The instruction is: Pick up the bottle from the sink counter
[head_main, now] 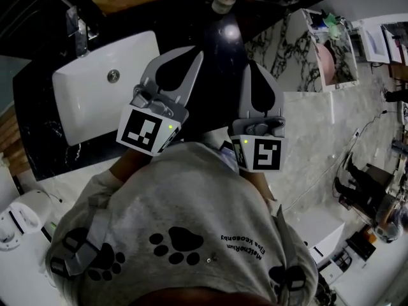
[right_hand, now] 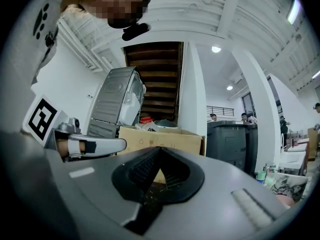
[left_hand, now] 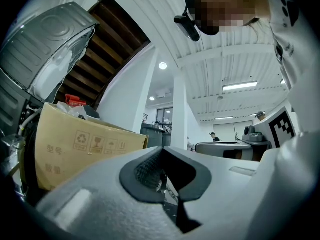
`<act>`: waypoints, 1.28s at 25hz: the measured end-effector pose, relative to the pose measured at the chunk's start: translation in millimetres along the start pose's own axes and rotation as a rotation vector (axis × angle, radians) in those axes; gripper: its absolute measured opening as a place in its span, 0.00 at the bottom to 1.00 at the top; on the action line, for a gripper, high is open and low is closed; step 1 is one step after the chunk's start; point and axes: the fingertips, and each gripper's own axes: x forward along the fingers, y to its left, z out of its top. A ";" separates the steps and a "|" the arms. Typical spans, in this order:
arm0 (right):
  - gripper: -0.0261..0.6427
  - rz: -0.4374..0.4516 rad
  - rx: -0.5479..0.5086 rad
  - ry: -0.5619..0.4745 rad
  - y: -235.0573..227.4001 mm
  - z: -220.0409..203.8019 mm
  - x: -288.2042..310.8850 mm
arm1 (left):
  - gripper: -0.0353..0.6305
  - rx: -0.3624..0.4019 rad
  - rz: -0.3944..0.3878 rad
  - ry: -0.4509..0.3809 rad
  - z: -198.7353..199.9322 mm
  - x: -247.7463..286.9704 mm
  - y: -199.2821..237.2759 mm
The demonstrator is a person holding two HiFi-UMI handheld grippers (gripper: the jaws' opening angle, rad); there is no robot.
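1. White ceramic rectangular sink basin (head_main: pixel 95 88): smooth, rounded corners, round metal drain. It is set in a glossy black veined stone counter (head_main: pixel 38 132), with a chrome faucet (head_main: pixel 76 30) at its far rim.

2. Left gripper (head_main: pixel 194 56): grey moulded plastic, tapered like a leaf, with dark ribbed pads. A cube with black-and-white square markers (head_main: pixel 150 129) sits at its base. In its own view the left gripper (left_hand: pixel 162 154) has its jaws drawn together into a narrow V with nothing between them. Behind them are a tan cardboard box (left_hand: pixel 85 144) and a grey ribbed metal casing (left_hand: pixel 45 44).

3. Dark glossy rounded bottle (head_main: pixel 220 37) with a pale beige cap (head_main: pixel 223 2): it is at the back of the counter, right of the basin, and shows between the tips of the two grippers. Whether either tip touches it cannot be told.

4. Right gripper (head_main: pixel 250 65): same grey plastic build, with its own marker cube (head_main: pixel 264 153). In its own view the right gripper (right_hand: pixel 157 156) has its pads closed against each other and holds nothing. The cardboard box (right_hand: pixel 165 136) is beyond.

5. White marble wall panel (head_main: pixel 280 50): polished, with black veins.

6. Grey knit shirt (head_main: pixel 185 241): soft fabric with black paw prints, filling the lower part of the head view.
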 end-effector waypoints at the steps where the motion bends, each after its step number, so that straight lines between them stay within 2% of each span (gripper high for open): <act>1: 0.04 0.004 0.004 0.001 -2.0 -0.3 4.6 | 0.06 -0.002 0.003 0.002 -1.3 2.6 1.4; 6: 0.04 0.033 -0.017 0.010 -19.0 -14.2 25.2 | 0.06 -0.003 0.009 0.011 -9.1 20.0 7.2; 20: 0.04 0.126 0.051 -0.006 -58.9 -62.5 89.0 | 0.06 0.029 0.076 0.053 -45.2 65.1 25.4; 32: 0.04 0.157 0.066 0.044 -80.5 -113.1 130.6 | 0.06 0.000 0.115 0.067 -86.5 95.6 37.9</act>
